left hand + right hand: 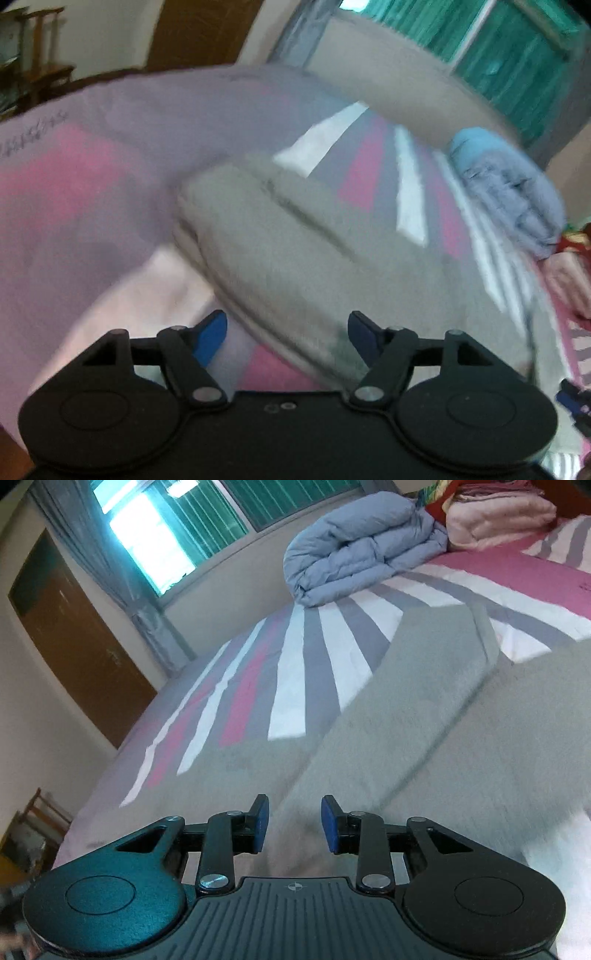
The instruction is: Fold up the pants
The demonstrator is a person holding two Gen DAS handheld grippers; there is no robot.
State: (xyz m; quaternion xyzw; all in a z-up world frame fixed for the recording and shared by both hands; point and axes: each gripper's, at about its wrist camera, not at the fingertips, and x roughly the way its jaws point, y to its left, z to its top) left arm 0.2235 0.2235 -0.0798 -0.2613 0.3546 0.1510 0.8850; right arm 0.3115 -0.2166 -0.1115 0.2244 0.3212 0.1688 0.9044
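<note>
Grey fleece pants (295, 240) lie folded on a bed with a striped pink, white and grey sheet (74, 177). The left wrist view is blurred. My left gripper (288, 332) stands open over the near edge of the pants, its blue pads wide apart and not pressing the cloth. In the right wrist view the pants (424, 738) spread flat, with a fold line running away from me. My right gripper (294, 823) hovers low over the grey cloth with a narrower gap between its pads, and nothing is pinched there.
A rolled blue duvet (362, 554) lies at the far side of the bed sheet (288, 672), with folded pink blankets (495, 517) beside it. A brown door (74, 638) and a curtained window (155, 535) stand beyond the bed. Wooden furniture (40, 74) stands by the wall.
</note>
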